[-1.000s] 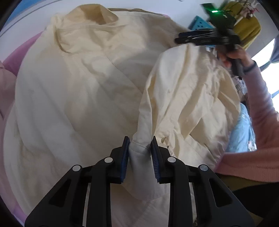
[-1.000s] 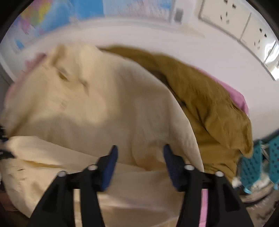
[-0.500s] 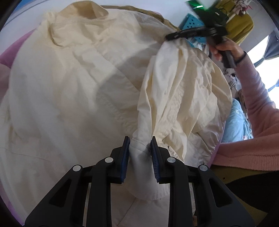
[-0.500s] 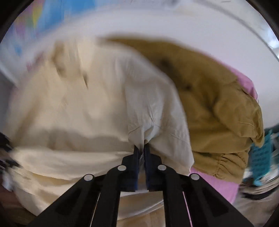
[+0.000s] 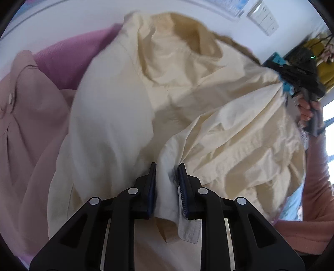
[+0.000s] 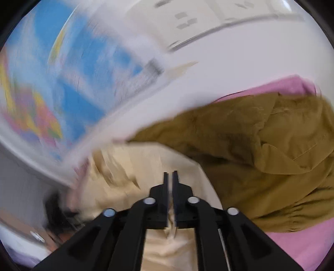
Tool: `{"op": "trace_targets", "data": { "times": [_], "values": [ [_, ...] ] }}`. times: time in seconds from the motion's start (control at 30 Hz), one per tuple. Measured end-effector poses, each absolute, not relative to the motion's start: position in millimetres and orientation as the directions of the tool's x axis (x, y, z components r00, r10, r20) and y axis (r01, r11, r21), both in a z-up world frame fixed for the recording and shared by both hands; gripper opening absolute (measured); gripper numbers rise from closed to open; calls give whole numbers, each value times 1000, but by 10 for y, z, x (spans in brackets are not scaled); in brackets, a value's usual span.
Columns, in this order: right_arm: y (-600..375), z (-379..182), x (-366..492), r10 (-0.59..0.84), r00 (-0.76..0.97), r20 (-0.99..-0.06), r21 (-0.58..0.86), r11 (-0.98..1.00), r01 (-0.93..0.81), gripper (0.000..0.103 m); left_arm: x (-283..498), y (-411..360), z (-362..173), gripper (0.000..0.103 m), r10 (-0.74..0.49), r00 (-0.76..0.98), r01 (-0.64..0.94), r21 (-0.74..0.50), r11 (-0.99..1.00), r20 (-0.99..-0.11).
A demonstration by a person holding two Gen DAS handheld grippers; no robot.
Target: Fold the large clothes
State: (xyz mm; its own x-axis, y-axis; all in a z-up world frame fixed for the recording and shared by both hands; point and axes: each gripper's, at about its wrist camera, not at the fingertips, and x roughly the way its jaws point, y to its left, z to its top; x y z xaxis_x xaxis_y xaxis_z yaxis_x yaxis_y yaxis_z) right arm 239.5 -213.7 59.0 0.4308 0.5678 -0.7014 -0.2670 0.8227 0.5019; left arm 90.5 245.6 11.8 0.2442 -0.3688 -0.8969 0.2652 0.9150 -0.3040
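Cream jacket (image 5: 129,108) pinched at two points over a pink bedcover (image 5: 68,56).

The jacket lies crumpled and collar-up on the pink cover, one flap lifted between the two grippers. The left gripper (image 5: 166,179) has its blue pads (image 5: 152,183) narrowed on a bunched hem, which hangs out below them. The right gripper (image 6: 170,187) — held up at the far right of the left view by a hand (image 5: 306,110) in a pink sleeve (image 5: 313,187) — has its jaws nearly together on a thin fold of cream cloth; they have just eased apart a little. Beside the jacket lie a beige garment (image 5: 25,129) and an olive coat (image 6: 261,150). Behind is a white wall (image 6: 240,52) with a map (image 6: 62,83), blurred, its writing unreadable — and wall sockets (image 5: 263,16).
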Motion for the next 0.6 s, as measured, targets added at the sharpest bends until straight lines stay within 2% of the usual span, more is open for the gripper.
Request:
{"op": "trace_targets", "data": {
  "times": [0.03, 0.07, 0.1, 0.13, 0.17, 0.27, 0.33, 0.4, 0.43, 0.47, 0.53, 0.57, 0.6],
  "values": [
    [-2052, 669, 2274, 548, 441, -711, 447, 836, -320, 57, 900, 2426, 93, 24, -359, 239, 278, -291, 916, -902],
    [-1952, 765, 2107, 504, 478, -719, 354, 858, -372, 82, 900, 2413, 84, 25, -355, 239, 282, -285, 916, -904],
    [-1893, 820, 1982, 464, 511, -724, 282, 874, -395, 84, 898, 2411, 76, 25, -349, 240, 280, -279, 919, -906],
    [-1837, 859, 1858, 418, 539, -731, 208, 889, -408, 84, 902, 2405, 73, 25, -351, 239, 279, -282, 918, -905],
    [-1796, 882, 1731, 408, 551, -728, 171, 887, -430, 77, 904, 2404, 62, 26, -352, 235, 279, -284, 917, -906],
    [-1723, 817, 1548, 452, 503, -736, 162, 840, -517, 59, 923, 2385, 25, 27, -344, 231, 270, -280, 921, -910],
    [-1516, 655, 1470, 461, 439, -771, 137, 794, -593, 51, 946, 2352, -3, 28, -331, 224, 257, -272, 927, -917],
    [-1334, 436, 1548, 374, 428, -823, 59, 806, -589, 46, 994, 2272, -11, 30, -322, 221, 244, -267, 932, -921],
    [-1283, 308, 1647, 315, 430, -846, 22, 826, -563, 38, 1003, 2279, 10, 31, -332, 224, 243, -278, 929, -916],
    [-1282, 189, 1789, 280, 415, -866, 16, 844, -536, 27, 989, 2295, 40, 36, -339, 231, 242, -283, 928, -912],
    [-1358, 36, 2046, 292, 366, -883, 94, 876, -473, 20, 923, 2355, 126, 46, -356, 258, 229, -301, 926, -898],
    [-1430, -66, 2177, 304, 336, -892, 143, 892, -429, 15, 855, 2399, 226, 50, -349, 293, 225, -291, 930, -890],
    [-1462, -103, 2223, 313, 327, -891, 167, 899, -405, 15, 777, 2434, 310, 51, -330, 325, 222, -267, 938, -887]
  ]
}}
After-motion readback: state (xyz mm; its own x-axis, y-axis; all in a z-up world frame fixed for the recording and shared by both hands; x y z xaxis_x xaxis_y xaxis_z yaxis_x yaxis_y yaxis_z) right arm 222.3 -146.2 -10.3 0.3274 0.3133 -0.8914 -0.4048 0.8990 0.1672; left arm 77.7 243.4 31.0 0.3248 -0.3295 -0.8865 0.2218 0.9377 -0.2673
